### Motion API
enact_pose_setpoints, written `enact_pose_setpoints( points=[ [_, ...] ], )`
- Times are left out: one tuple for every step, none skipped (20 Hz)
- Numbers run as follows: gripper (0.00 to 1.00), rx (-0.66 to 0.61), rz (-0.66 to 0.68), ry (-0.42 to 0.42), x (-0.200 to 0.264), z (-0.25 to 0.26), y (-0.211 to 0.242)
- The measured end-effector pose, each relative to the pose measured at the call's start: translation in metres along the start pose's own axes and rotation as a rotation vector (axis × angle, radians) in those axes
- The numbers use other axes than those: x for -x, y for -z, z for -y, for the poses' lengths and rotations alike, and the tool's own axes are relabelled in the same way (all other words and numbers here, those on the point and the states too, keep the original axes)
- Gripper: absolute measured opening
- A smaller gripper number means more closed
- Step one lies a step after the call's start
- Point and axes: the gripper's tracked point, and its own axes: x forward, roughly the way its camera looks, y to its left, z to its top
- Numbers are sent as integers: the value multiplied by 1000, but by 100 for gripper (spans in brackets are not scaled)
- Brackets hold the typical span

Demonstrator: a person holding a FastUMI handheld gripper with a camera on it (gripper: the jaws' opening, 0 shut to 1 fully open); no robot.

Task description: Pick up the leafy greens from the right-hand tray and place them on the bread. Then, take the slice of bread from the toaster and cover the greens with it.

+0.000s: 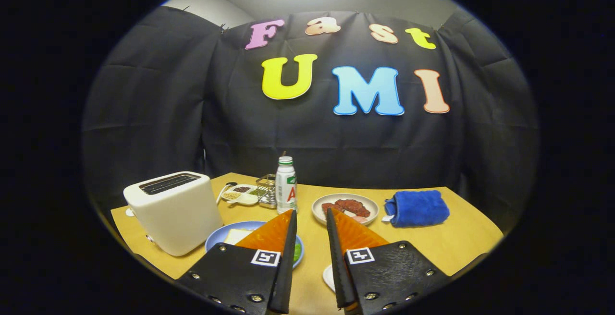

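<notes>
Peeking past the parted, empty fingers [311, 214], bread [236, 236] (blue plate [218, 239]) sits beside the toaster [173, 209].

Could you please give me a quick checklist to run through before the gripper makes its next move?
1. Gripper fingers apart, nothing between them: ok.
2. Bread on the blue plate beside the toaster: ok, partly hidden by a finger.
3. Leafy greens on the bread: cannot tell; some green shows at the plate's edge.
4. Slice in the toaster slot: cannot tell.
5. Bottle upright beyond the fingertips, apart from them: ok.
</notes>
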Motion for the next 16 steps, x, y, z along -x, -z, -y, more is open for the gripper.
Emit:
enact_pose_setpoints(
  points=[
    [36, 9, 10, 21, 5, 17, -1],
    [36, 22, 15, 33, 10, 33, -1],
    [36, 33, 24, 42, 14, 47, -1],
    [36, 37, 33, 49, 18, 58, 1],
    [36, 39, 39, 52, 22, 68, 2],
    [36, 44, 40, 56, 26, 77, 6],
    [36, 52, 32, 62, 31, 87, 9],
    [36, 57, 29, 72, 33, 96, 14],
    [36, 55, 25, 77, 35, 103, 18],
    [36, 48, 18, 77, 38, 107, 24],
    [36, 36, 12, 75, 41, 112, 28],
    [36, 25, 10, 74, 40, 118, 32],
    [36, 18, 7, 76, 41, 125, 34],
    [36, 12, 5, 76, 43, 133, 37],
    [36, 5, 4, 76, 47, 142, 38],
    [36, -2, 0, 73, 49, 151, 38]
  ],
)
